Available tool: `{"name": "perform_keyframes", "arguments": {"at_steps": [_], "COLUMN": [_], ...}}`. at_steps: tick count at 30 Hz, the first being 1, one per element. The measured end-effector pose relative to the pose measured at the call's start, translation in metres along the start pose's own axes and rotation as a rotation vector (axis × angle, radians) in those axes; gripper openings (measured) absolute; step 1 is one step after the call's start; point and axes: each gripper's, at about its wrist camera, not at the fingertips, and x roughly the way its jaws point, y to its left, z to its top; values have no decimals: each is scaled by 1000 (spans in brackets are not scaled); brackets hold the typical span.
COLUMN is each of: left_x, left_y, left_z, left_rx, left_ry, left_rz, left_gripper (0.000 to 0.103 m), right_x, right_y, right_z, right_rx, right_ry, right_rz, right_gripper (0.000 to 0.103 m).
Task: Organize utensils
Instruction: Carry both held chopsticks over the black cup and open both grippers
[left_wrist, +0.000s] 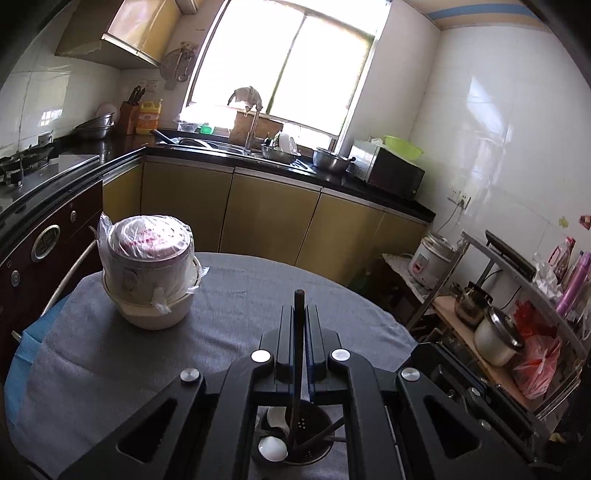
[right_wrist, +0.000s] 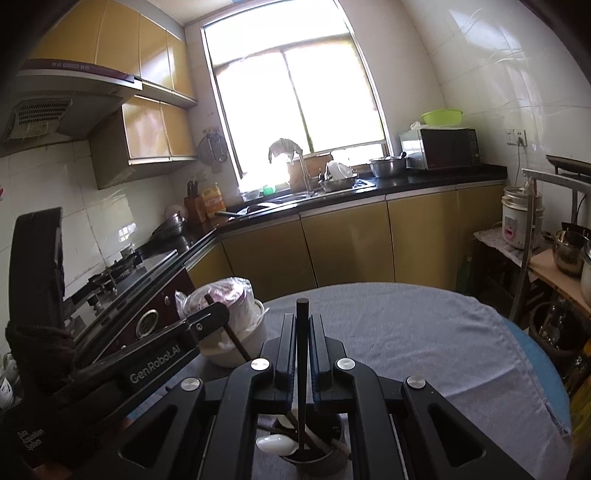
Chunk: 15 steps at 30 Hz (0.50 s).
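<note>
My left gripper (left_wrist: 298, 312) is shut on a dark chopstick (left_wrist: 297, 332) that stands upright, its lower end in the black perforated utensil holder (left_wrist: 312, 424) below the jaws. My right gripper (right_wrist: 302, 321) is shut on another dark chopstick (right_wrist: 302, 354), also upright over the same holder (right_wrist: 325, 448). White ceramic spoons (left_wrist: 272, 447) (right_wrist: 275, 443) and several other chopsticks sit in the holder. The left gripper shows in the right wrist view (right_wrist: 207, 317), holding its stick. The holder stands on a round table with a grey cloth (left_wrist: 229, 295).
A rice cooker wrapped in plastic (left_wrist: 147, 273) stands on the table's far left. Yellow cabinets and a black counter with sink, bowls and microwave (left_wrist: 388, 171) run behind. A metal rack with pots (left_wrist: 498, 332) is at the right. A stove (right_wrist: 110, 273) is at the left.
</note>
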Motion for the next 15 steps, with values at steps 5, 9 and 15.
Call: {"name": "perform_keyframes", "arguments": {"at_steps": [5, 9, 15], "left_x": [4, 0, -20], "left_y": [3, 3, 2], "left_z": [-14, -24, -40], "left_rx": [28, 71, 156], "left_ry": [10, 20, 15], "left_rz": [19, 35, 73], "left_gripper": [6, 45, 65], "right_x": [1, 5, 3], "right_y": [-6, -10, -19], "right_z": [-12, -21, -28], "right_rx": [19, 30, 50], "right_ry": [35, 75, 102], "right_rz": [11, 21, 40], "right_gripper": [7, 9, 11]}}
